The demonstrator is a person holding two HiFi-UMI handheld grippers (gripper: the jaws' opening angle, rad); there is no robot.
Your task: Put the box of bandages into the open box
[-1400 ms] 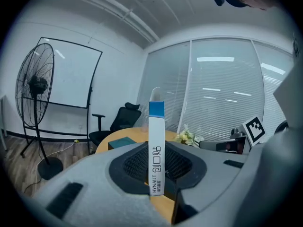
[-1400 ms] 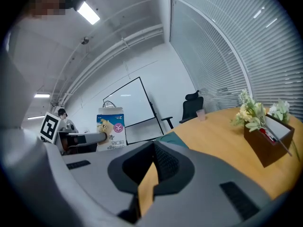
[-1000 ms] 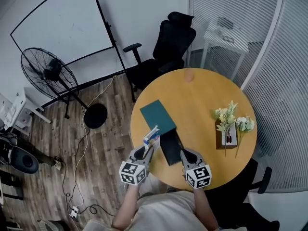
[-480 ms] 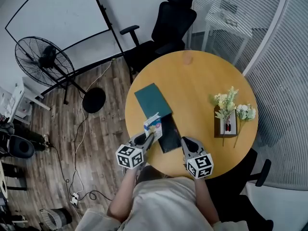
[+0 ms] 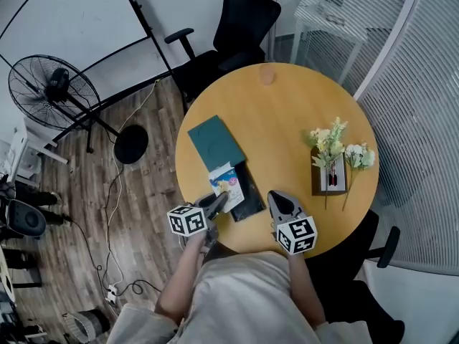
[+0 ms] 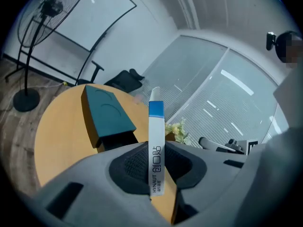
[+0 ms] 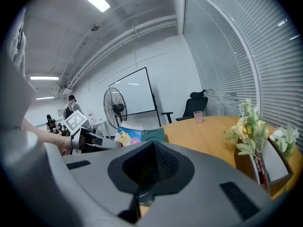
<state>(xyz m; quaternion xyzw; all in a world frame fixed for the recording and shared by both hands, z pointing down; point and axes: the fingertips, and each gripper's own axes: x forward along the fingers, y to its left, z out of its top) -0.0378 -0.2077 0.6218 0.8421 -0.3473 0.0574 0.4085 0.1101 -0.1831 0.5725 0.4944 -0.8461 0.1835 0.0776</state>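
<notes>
The round table (image 5: 287, 113) carries the dark open box (image 5: 253, 196), which lies just ahead of the left gripper (image 5: 217, 202) and slightly to its right. Its teal lid (image 5: 215, 140) lies farther ahead. The left gripper's jaws clamp the box of bandages (image 5: 228, 183) edge-on, at the open box's left rim. The right gripper (image 5: 277, 201), jaws together and empty, hovers beside the open box's other side. This looks like the placing step: the next move is probably to shift right over the cavity, lower and let go. The box's narrow side reads "HYNAUT" below Chinese characters.
</notes>
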